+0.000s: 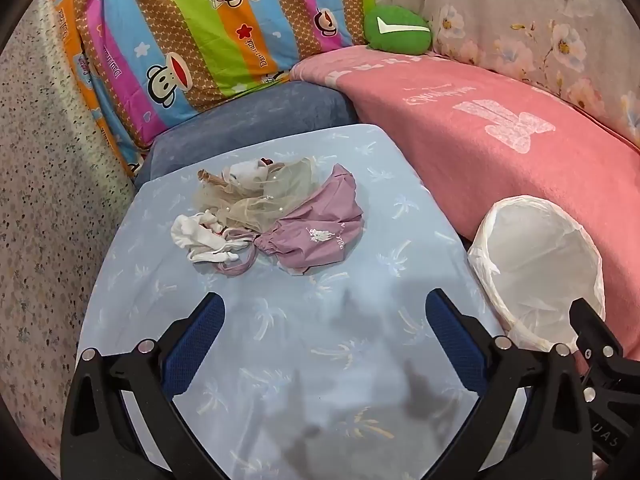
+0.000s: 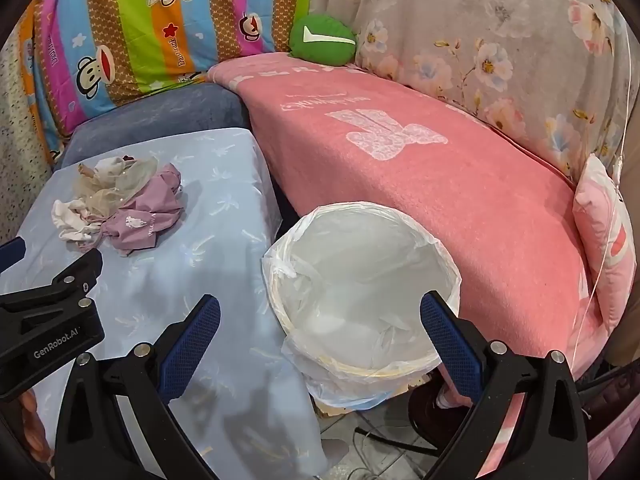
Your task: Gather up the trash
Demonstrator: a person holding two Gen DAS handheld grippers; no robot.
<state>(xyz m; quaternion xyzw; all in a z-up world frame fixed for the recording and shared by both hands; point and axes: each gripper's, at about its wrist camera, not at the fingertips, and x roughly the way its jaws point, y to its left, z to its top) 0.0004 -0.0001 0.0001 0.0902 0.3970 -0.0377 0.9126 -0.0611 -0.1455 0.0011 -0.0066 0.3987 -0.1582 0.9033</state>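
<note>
A small heap of trash lies on the light blue table (image 1: 304,360): a crumpled mauve bag (image 1: 320,232), a beige gauzy net (image 1: 264,192) and a white crumpled piece (image 1: 200,236). The same heap shows at the left of the right wrist view: mauve bag (image 2: 144,216), net (image 2: 120,184). A round bin lined with a white plastic bag (image 2: 360,292) stands right of the table (image 2: 224,240); its liner (image 1: 540,264) looks empty. My left gripper (image 1: 324,304) hovers open over the table, short of the heap. My right gripper (image 2: 320,308) is open above the bin's near rim.
A pink blanket (image 2: 420,168) covers the seat behind the bin. A striped cartoon quilt (image 1: 192,40), a green cushion (image 1: 396,30) and floral fabric (image 2: 500,40) line the back. A pink pillow (image 2: 604,236) sits at the far right. Cables lie on the tiled floor (image 2: 380,440).
</note>
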